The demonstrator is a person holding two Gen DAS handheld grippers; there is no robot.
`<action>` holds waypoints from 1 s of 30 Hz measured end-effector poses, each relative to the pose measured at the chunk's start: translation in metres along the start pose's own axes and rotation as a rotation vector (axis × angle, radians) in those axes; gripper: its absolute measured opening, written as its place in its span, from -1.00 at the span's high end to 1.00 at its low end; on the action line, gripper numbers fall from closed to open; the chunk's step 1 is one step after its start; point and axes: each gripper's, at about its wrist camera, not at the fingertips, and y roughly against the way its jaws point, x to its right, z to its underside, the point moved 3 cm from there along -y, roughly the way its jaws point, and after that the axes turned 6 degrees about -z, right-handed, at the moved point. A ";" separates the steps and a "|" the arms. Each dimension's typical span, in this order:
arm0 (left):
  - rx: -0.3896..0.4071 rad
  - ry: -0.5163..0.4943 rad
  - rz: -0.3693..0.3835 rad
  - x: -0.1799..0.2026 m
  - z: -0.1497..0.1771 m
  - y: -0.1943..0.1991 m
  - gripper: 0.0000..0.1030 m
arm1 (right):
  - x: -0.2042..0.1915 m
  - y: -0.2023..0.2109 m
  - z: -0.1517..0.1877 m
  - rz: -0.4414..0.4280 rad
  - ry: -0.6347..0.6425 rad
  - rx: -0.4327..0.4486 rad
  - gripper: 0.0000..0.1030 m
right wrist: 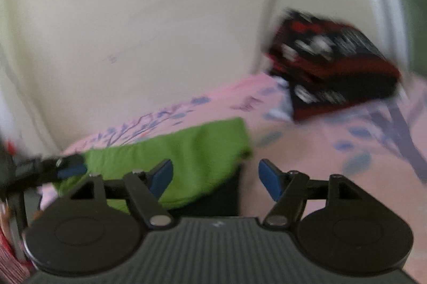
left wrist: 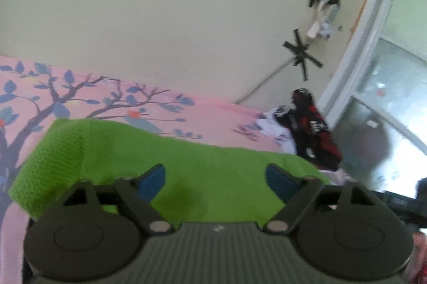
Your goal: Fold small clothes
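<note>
Fingers (left wrist: 149,182) apart — left gripper (left wrist: 216,181) | over green cloth (left wrist: 112,148)

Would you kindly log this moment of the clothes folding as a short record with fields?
surface: pink bedsheet printed with a tree and blue leaves
item in work: green knitted cloth, lying on the sheet
left tongs: open, over the green cloth, pads apart and not pressing it
right tongs: open, at the cloth's right end, nothing gripped
other clothes: black and red garment on white cloth near the sheet's far corner
backdrop: cream wall with black tape crosses
picture quality: right view blurred
</note>
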 end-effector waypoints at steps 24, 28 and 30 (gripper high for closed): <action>0.266 0.189 -0.008 -0.065 -0.031 0.085 0.45 | -0.246 -0.115 -0.013 -0.393 0.269 -0.288 0.32; 0.358 0.342 -0.017 -0.114 -0.026 0.110 0.30 | -0.293 -0.177 0.031 -0.394 0.348 -0.414 0.51; 0.369 0.398 0.004 -0.125 -0.026 0.112 0.22 | -0.305 -0.212 0.063 -0.373 0.359 -0.514 0.50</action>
